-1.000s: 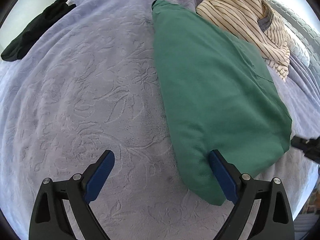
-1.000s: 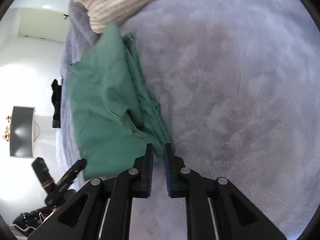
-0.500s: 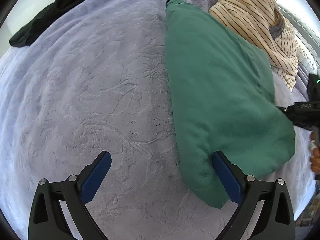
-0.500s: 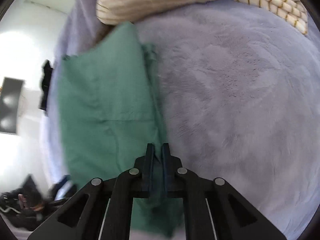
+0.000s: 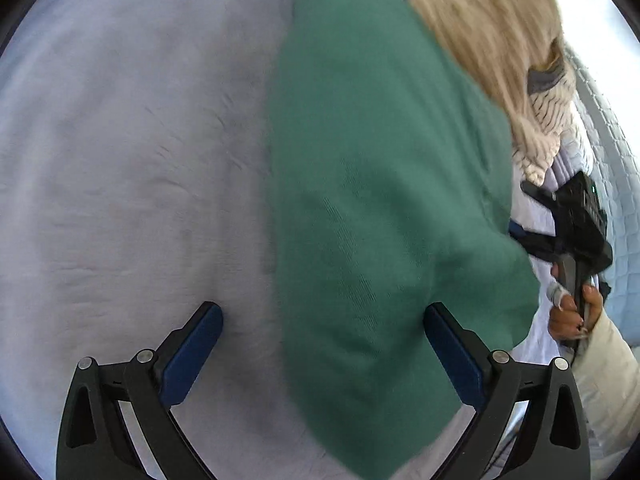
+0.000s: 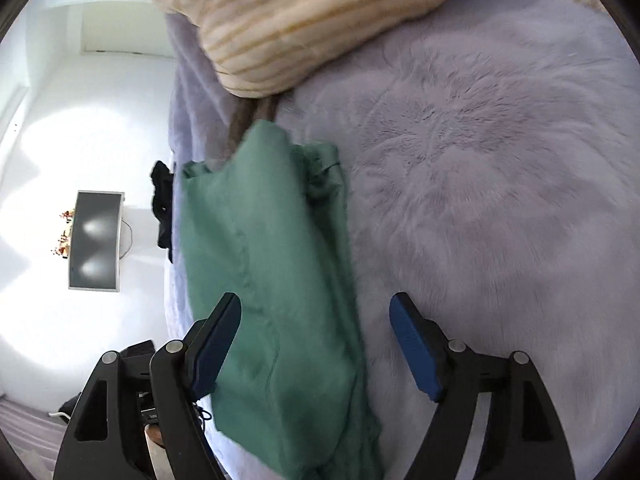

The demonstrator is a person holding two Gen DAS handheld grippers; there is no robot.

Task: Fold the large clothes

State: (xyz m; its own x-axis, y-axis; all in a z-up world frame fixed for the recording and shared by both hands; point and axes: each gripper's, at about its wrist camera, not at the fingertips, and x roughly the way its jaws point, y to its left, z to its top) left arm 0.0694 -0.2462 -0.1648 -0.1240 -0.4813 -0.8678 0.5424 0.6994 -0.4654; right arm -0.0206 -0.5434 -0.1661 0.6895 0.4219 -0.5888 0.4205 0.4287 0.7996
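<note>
Both tongs gape wide and hold nothing: my left tongs [image 5: 322, 354] straddle the near edge of the folded green garment [image 5: 384, 208], my right tongs [image 6: 316, 344] its other edge. It lies on the lavender fleece bed cover [image 5: 120, 168], running toward 12 o'clock, the striped cream garment [image 5: 492, 40] at 1 o'clock. To fold well, I'd pinch all layers at matching corners; both tongs point forward, low over the bed.
</note>
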